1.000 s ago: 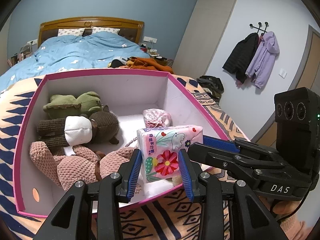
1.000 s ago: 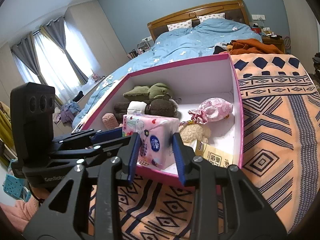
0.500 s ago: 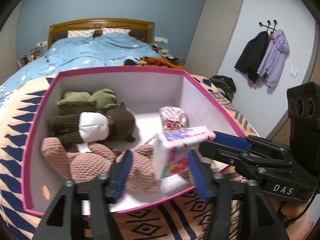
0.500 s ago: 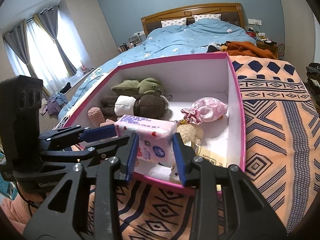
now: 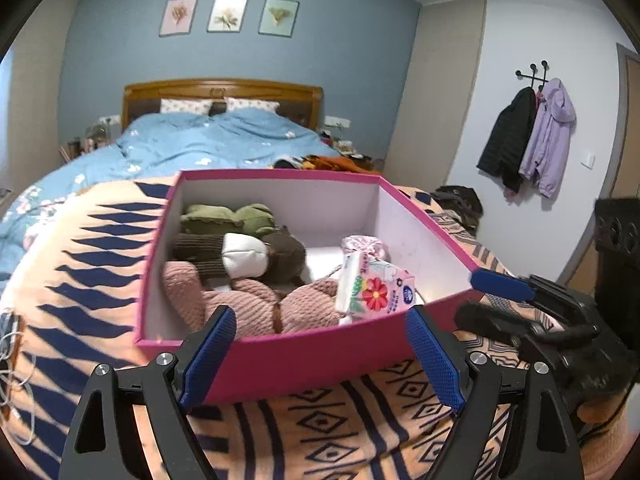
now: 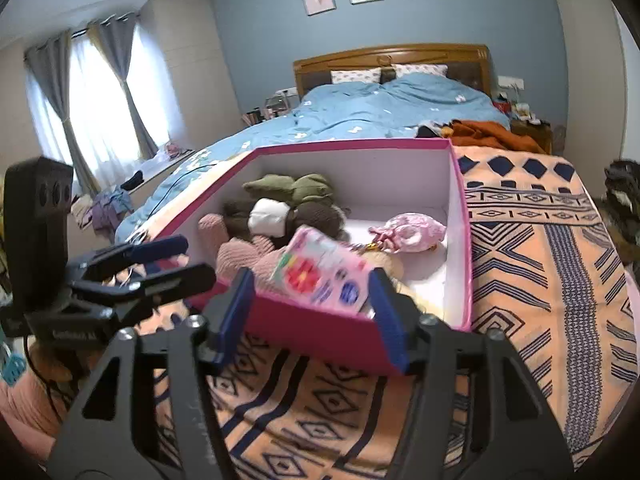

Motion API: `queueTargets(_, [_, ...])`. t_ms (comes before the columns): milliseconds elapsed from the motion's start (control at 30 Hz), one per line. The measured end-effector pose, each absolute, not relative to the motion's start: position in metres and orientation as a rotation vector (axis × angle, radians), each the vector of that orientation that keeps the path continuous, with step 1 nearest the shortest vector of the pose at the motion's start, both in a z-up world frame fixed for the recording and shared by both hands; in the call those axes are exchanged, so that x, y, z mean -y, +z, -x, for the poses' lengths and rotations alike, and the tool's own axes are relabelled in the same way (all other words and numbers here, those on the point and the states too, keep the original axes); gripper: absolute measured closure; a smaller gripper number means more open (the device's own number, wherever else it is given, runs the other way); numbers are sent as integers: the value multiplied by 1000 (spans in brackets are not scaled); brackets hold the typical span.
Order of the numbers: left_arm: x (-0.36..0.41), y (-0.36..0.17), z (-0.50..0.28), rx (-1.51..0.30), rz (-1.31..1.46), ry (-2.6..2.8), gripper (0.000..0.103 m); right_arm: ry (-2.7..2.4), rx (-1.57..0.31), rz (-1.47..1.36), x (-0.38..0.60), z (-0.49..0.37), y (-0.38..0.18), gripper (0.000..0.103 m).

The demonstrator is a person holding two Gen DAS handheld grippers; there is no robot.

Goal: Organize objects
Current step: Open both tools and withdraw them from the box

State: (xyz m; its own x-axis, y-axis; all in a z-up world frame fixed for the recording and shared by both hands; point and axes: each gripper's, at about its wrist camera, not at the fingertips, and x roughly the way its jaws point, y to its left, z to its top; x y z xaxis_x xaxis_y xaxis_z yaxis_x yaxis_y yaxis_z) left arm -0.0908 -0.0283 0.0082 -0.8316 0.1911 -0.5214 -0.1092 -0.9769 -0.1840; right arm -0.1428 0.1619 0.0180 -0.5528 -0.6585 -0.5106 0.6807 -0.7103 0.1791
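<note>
Left wrist view: both grippers, left point(image 5: 318, 354) and right point(image 6: 312, 314), jaws just spread and empty, have dropped the tissue pack point(image 5: 374, 288) into the box point(image 5: 280, 354) near its front edge; stowed.

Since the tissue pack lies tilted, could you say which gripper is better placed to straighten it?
Probably the right gripper: its jaws, just opened, stand close either side of the tissue pack, not pressing it.
</note>
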Motion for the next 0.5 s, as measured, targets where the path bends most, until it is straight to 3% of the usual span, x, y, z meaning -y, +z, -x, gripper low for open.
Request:
queueTargets(33, [29, 8, 87, 224, 833, 2858, 0, -2248, -59, -695, -162, 134, 17, 28])
queueTargets(333, [30, -13, 56, 227, 902, 2888, 0, -2271, -102, -704, -164, 99, -7, 9])
queueTargets(500, [31, -27, 42, 259, 952, 2908, 0, -2300, -93, -727, -166, 93, -18, 9])
